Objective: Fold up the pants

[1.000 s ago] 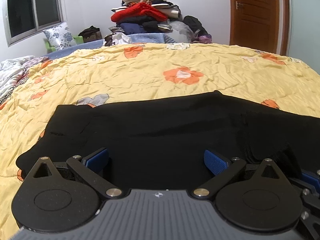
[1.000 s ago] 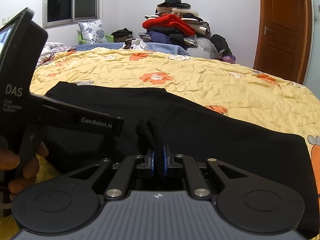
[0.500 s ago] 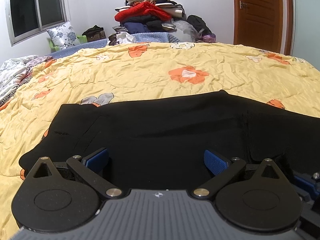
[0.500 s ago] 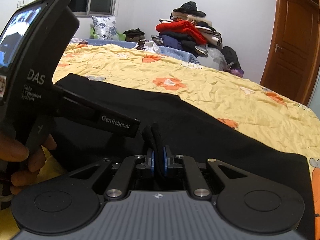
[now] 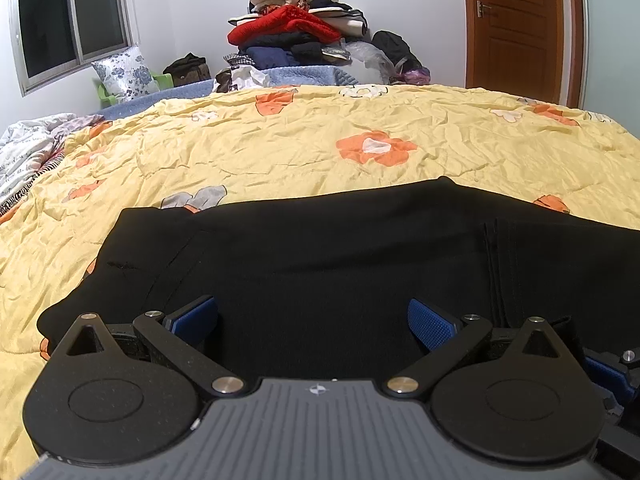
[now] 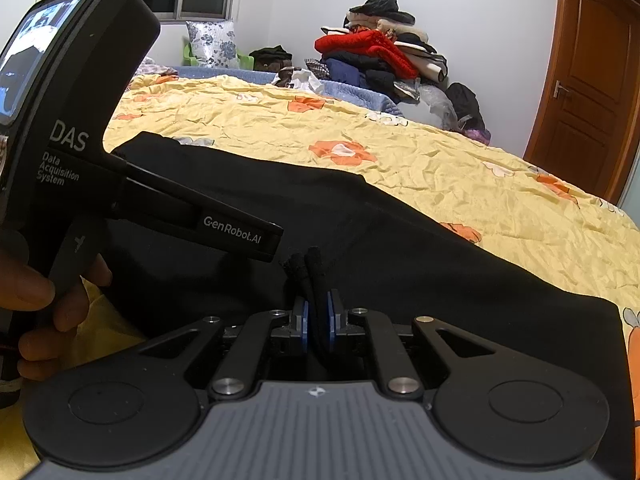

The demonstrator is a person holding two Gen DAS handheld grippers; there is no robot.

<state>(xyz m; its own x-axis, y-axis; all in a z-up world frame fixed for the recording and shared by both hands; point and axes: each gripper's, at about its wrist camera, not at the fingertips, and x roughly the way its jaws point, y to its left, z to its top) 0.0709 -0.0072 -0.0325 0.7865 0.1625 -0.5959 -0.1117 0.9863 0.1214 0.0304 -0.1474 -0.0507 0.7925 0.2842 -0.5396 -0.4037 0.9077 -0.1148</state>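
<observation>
Black pants (image 5: 328, 256) lie spread across the near part of the yellow flowered quilt (image 5: 320, 148); they also fill the right wrist view (image 6: 420, 264). My left gripper (image 5: 312, 320) is open, its blue pads wide apart just above the cloth, holding nothing. My right gripper (image 6: 316, 320) is shut on a pinched bunch of the pants' near edge, which sticks up between the pads. The left gripper's body (image 6: 80, 152) and the hand holding it show at the left of the right wrist view.
A tall pile of clothes (image 5: 304, 28) stands beyond the bed's far edge. A flowered pillow (image 5: 124, 72) lies under the window at far left. A wooden door (image 5: 516, 24) is at the far right. Rumpled bedding (image 5: 28, 152) lies at the bed's left side.
The right gripper, still holding the pants' edge, has swung so that its view turns right and the left gripper looms closer. The left gripper has stayed open over the pants, barely shifting.
</observation>
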